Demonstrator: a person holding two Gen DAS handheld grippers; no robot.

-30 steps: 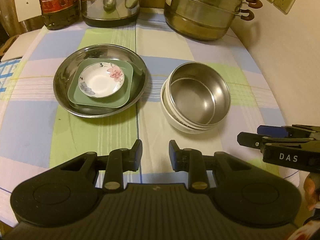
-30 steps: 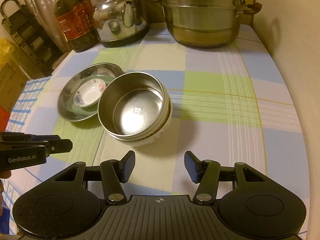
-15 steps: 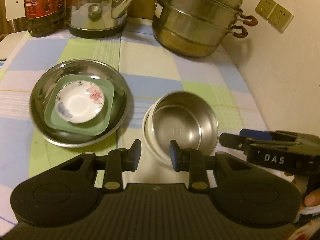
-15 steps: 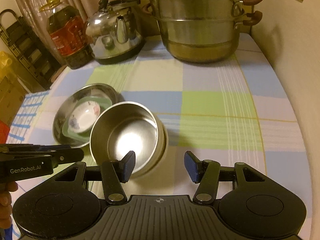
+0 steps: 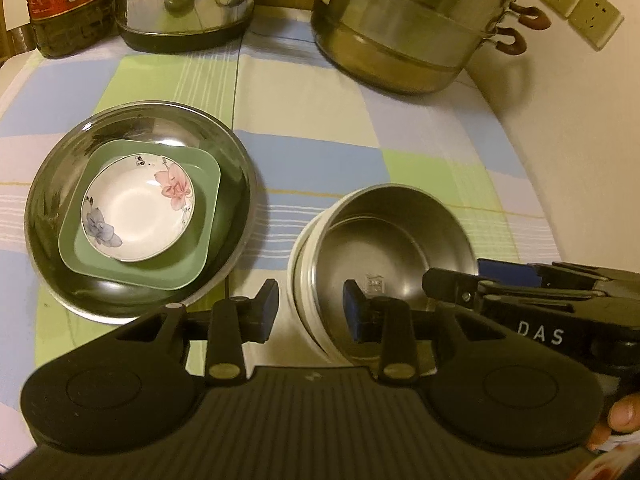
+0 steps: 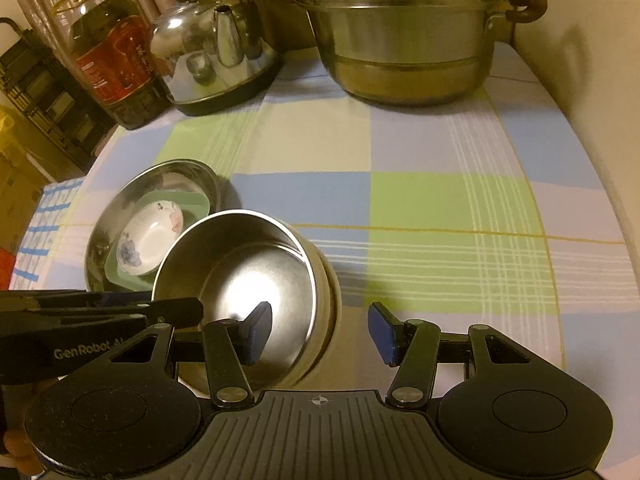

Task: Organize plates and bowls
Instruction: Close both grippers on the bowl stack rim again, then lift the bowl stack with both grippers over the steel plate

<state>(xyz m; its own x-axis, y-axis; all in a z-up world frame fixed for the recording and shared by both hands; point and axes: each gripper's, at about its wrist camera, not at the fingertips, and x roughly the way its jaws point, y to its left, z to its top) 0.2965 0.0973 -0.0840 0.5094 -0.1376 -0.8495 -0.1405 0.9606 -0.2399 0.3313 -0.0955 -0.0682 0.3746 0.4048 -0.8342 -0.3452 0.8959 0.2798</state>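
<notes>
A steel bowl [image 5: 384,248] sits nested in a white bowl [image 5: 298,280] on the checked cloth. Left of it a steel plate [image 5: 44,216] holds a green square dish [image 5: 200,232] with a flowered white saucer [image 5: 136,212] on top. My left gripper [image 5: 310,308] is open, its jaws straddling the near left rim of the stacked bowls. My right gripper [image 6: 320,332] is open and straddles their near right rim, one finger over the steel bowl [image 6: 256,280], one outside the white bowl [image 6: 330,292]. The plate stack shows in the right wrist view [image 6: 160,184] too.
A large steel steamer pot [image 5: 408,28] stands at the back right by the wall. A steel kettle [image 5: 180,0] and an oil bottle [image 5: 60,0] stand at the back left. The table's left edge [image 6: 60,208] drops to shelves and boxes.
Both grippers have moved forward over the stacked bowls, from short of them to straddling their rim on either side. The dishes have not moved.
</notes>
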